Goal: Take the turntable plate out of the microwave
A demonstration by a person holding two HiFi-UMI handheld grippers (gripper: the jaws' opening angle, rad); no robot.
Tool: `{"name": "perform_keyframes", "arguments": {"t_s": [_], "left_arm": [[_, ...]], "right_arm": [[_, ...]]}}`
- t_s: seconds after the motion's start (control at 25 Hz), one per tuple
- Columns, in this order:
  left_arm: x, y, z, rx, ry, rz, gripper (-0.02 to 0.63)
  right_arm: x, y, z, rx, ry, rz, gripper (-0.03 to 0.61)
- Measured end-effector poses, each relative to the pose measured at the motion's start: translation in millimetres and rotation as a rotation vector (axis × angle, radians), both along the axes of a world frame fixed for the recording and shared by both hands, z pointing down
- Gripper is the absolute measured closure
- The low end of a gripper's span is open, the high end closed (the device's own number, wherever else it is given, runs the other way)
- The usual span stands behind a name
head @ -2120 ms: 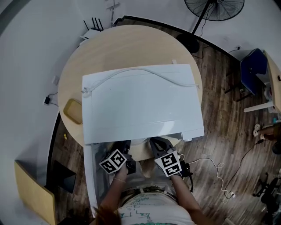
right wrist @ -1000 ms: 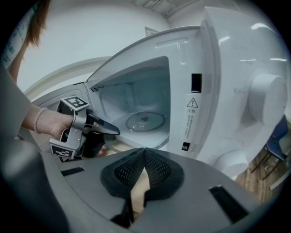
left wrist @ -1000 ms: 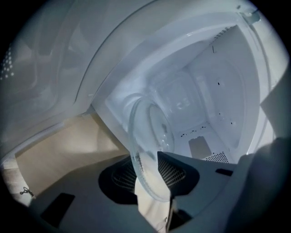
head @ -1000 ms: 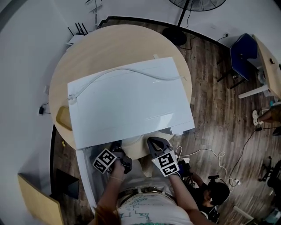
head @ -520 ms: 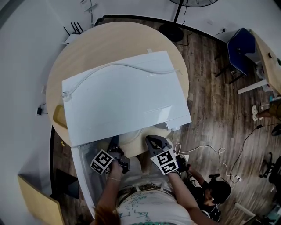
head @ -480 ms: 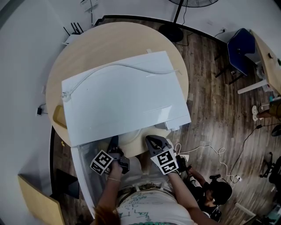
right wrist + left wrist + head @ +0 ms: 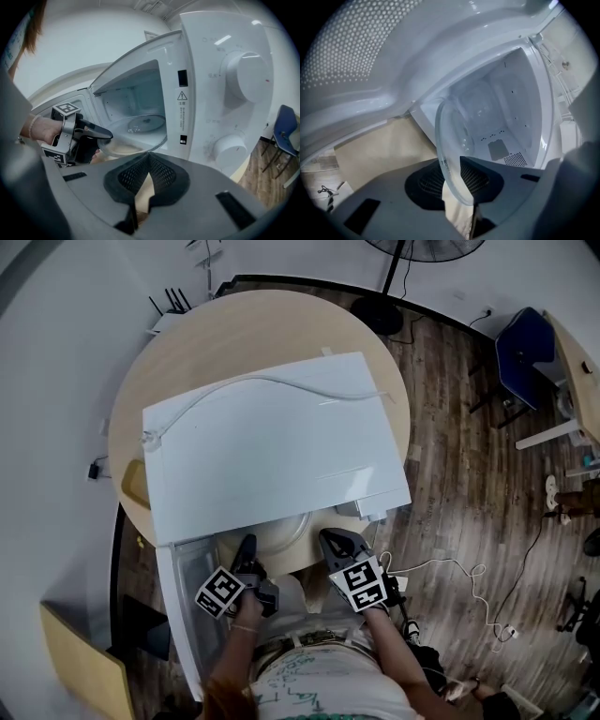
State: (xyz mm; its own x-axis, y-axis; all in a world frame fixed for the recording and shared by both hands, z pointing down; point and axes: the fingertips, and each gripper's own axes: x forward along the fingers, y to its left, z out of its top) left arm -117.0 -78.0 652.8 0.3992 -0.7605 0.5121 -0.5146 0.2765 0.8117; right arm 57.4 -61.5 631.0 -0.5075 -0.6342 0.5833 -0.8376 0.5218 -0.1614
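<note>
The clear glass turntable plate (image 7: 281,538) sticks out of the open white microwave (image 7: 281,456), tilted. My left gripper (image 7: 247,549) holds its left rim. In the left gripper view the plate (image 7: 452,140) stands edge-on between the jaws of the left gripper (image 7: 451,161), which have just been closing on that rim. From the right gripper view, the left gripper (image 7: 101,136) has one finger on top of the plate (image 7: 136,133). My right gripper (image 7: 330,542) is shut and empty, and the right gripper (image 7: 149,155) sits just before the plate's near edge.
The microwave door (image 7: 183,606) hangs open at the left, its dotted window (image 7: 347,51) close over the left gripper. The control panel (image 7: 234,84) with two knobs is to the right. The microwave stands on a round table (image 7: 234,334). A white cable (image 7: 262,385) lies on top.
The head view has swung a little. Both grippers stay at the microwave's mouth. More of the plate's rim shows outside the opening than two seconds ago.
</note>
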Motion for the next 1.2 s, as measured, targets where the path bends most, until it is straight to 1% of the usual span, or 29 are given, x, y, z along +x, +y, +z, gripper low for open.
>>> {"name": "perform_keyframes", "arguments": {"t_s": [0.16,0.36,0.48,0.72,0.84,1.0,1.2], "left_arm": [[1.8,8.2,-1.0,0.007,0.007,0.004,0.514],[5.6,25.2,0.3,0.002,0.018,0.001,0.514],[7.8,35.3,1.5,0.0,0.023,-0.005,0.514],[15.3,51.3,0.6,0.004,0.031,-0.008,0.512],[16.6,56.7,-2.4,0.019,0.026,-0.016,0.512],[18.5,62.4,-1.0,0.022,0.031,-0.03,0.512],[21.6,71.2,5.8,0.008,0.044,-0.043,0.51]], "right_arm": [[-0.4,-3.5,-1.1,-0.01,-0.053,0.032,0.588],[-2.9,-4.9,7.1,-0.09,-0.148,0.066,0.501],[-6.6,-7.5,16.0,-0.158,-0.207,0.083,0.421],[-12.4,-15.8,29.3,-0.296,-0.402,0.16,0.354],[-18.1,-17.7,34.6,-0.348,-0.465,0.153,0.351],[-24.6,-24.1,35.3,-0.392,-0.559,0.155,0.359],[-25.7,-29.1,39.6,-0.456,-0.641,0.18,0.44]]}}
